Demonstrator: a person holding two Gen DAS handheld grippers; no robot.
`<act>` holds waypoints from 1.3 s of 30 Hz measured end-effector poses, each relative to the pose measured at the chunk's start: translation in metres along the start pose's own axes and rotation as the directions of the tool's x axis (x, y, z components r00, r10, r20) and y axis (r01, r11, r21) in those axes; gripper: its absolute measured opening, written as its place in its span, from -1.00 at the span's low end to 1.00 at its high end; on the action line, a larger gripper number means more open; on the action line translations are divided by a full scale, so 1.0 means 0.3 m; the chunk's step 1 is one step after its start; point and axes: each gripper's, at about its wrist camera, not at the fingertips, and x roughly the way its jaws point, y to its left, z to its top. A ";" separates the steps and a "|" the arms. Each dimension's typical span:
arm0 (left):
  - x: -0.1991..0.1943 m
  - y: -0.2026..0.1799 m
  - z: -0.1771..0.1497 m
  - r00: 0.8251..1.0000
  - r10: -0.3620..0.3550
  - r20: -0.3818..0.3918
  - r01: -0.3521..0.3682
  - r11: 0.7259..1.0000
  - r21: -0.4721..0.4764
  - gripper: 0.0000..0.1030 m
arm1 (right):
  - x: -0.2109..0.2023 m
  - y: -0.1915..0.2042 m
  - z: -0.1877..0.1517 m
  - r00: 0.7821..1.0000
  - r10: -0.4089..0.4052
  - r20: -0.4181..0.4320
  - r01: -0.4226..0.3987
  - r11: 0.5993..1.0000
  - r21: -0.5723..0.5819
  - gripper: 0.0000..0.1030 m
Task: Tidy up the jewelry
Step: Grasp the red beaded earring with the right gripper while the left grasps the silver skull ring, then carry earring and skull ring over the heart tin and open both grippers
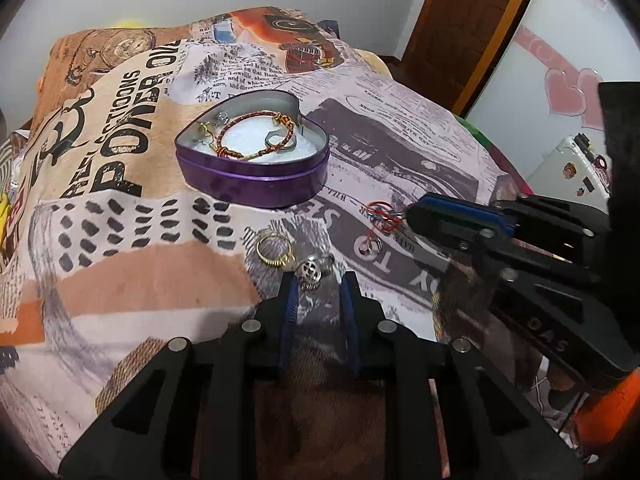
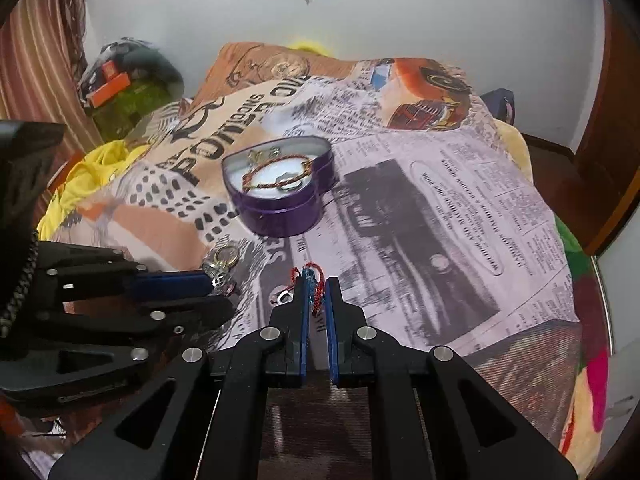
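A purple heart-shaped tin (image 1: 256, 178) (image 2: 280, 216) stands open on the printed blanket, holding a red-gold braided bracelet (image 1: 256, 136) (image 2: 276, 176) and small rings. My left gripper (image 1: 318, 282) is open, its fingers on either side of a silver ring (image 1: 316, 270) (image 2: 218, 274). A gold ring (image 1: 272, 250) (image 2: 226, 256) lies just left of it. My right gripper (image 2: 316, 288) (image 1: 408, 210) is nearly closed around a red string bracelet (image 2: 314, 286) (image 1: 382, 218) on the blanket. A small silver piece (image 2: 282, 296) lies beside it.
The blanket (image 1: 120, 208) (image 2: 460, 208) covers a bed. A wooden door (image 1: 460, 28) and a white cabinet with heart stickers (image 1: 568, 92) stand at right. Yellow cloth (image 2: 88, 176) and clutter (image 2: 120, 76) lie at the bed's left.
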 end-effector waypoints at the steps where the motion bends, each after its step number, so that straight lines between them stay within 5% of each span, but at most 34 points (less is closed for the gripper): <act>1: 0.001 0.000 -0.001 1.000 0.004 0.001 -0.004 1.000 0.000 -0.61 | -0.002 -0.003 0.001 1.000 0.001 0.002 -0.001 1.000 0.003 -0.87; 13: -0.009 -0.007 -0.005 0.999 0.032 0.013 -0.032 0.999 0.023 -0.69 | -0.047 -0.012 0.009 0.999 -0.004 0.032 0.004 1.000 0.013 -0.87; 39: -0.282 0.069 0.092 0.971 0.098 0.220 -0.097 0.995 -0.014 -0.69 | -0.179 0.028 0.170 0.982 -0.021 0.188 0.025 0.999 -0.021 -0.87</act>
